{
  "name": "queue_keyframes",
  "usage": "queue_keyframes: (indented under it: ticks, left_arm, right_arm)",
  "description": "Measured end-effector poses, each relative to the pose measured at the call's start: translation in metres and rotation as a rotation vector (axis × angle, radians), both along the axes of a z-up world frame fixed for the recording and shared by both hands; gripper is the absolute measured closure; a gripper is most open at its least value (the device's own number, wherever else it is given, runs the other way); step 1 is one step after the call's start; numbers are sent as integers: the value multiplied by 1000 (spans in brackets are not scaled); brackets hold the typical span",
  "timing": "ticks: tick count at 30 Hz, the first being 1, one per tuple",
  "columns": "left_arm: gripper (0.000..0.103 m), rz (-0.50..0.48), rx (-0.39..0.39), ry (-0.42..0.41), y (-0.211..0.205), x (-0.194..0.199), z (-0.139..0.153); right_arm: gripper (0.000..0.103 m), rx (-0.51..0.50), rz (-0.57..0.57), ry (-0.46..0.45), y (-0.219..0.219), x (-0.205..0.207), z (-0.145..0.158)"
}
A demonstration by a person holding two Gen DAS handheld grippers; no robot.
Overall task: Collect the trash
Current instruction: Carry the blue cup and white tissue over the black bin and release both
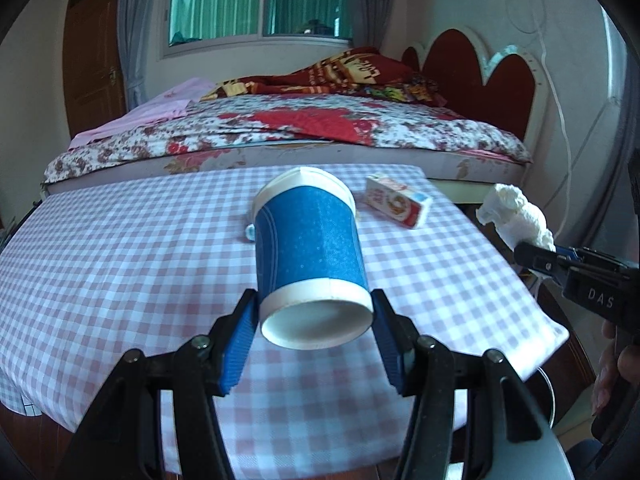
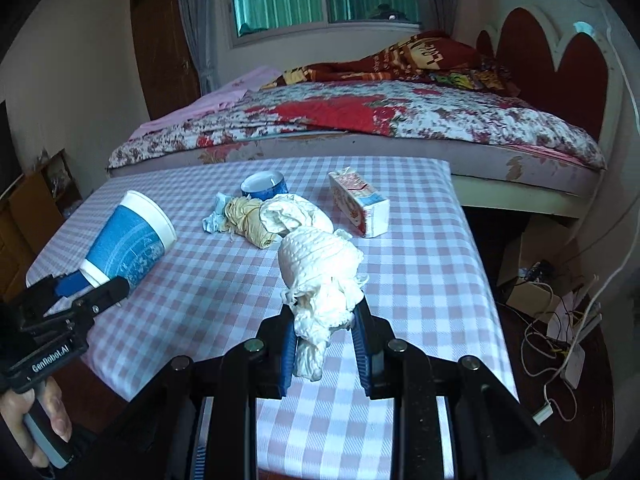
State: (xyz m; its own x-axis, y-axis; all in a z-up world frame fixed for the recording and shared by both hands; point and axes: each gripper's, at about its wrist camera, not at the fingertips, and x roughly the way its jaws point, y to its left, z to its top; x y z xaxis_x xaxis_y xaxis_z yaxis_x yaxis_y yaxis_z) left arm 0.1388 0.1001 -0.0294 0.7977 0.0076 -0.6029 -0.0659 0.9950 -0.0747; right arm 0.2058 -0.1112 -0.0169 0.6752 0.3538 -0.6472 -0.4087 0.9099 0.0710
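In the left wrist view the blue paper cup (image 1: 310,248) hides most of what lies behind it on the table (image 1: 120,260); only a small blue-and-white scrap (image 1: 250,233) peeks out, too little to identify. The print on the small carton (image 1: 398,202) is too small to read. In the right wrist view the white paper wad (image 2: 320,280) covers the tongs' (image 2: 326,344) pad faces, and the picture's edge cuts off the person's hand (image 2: 36,420).

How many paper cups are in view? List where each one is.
2. One blue paper cup is clamped at its base in the left hand-held gripper, above the table. A second cup stands behind the trash pile. Others may be hidden.
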Motion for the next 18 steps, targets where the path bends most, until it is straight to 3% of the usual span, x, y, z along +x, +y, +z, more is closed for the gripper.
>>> queue_keyframes:
  ticks: [18]
  left_arm:
    - [47, -215, 6, -17, -108, -40, 7]
  right_arm:
    - [77, 56, -148, -24, -100, -77, 12]
